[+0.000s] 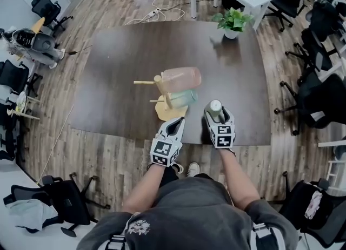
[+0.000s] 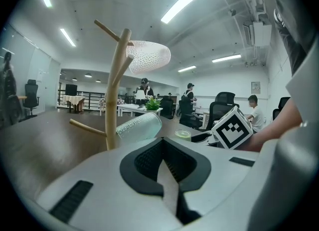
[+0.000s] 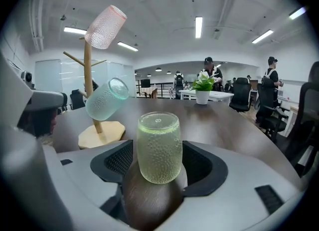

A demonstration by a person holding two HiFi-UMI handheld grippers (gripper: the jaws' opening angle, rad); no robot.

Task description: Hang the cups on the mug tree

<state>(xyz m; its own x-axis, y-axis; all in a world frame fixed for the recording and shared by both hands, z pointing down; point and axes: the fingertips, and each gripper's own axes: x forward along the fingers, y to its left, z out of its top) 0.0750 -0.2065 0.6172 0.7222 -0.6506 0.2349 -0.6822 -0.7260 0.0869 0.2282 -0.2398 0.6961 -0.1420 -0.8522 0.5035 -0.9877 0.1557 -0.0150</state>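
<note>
In the head view, a wooden mug tree with thin pegs and a flat base [image 1: 165, 96] is seen on the dark brown wooden surface [image 1: 124, 60]. A pink bumpy glass cup [image 1: 181, 79] is hung high on it, and a blue-green bumpy glass cup [image 1: 184, 99] is hung lower down, so two cups are already done. A pale green bumpy glass cup [image 1: 215, 107] is seen standing on the surface near the front edge, just right of the tree. The right gripper [image 1: 217, 115] is placed around it, likely because it is the next cup to be hung. The left gripper [image 1: 177, 123] is held low by the tree's base, out of the way.

In the left gripper view, the fingers [image 2: 149, 160] are pressed together and nothing is held. The mug tree [image 2: 115, 100] is seen ahead. The pink cup [image 2: 147, 58] is slipped over a top peg and the blue-green cup [image 2: 139, 126] is tilted on a lower one. A bare peg is seen sticking out to the left. It may be the place for the last cup.

In the right gripper view, the fingers [image 3: 117, 162] are spread wide, one on each side of the green cup [image 3: 159, 145]. The cup is not squeezed yet, it seems. So much room is needed because the cup is fat. The tree is seen behind it, to the left.
</note>
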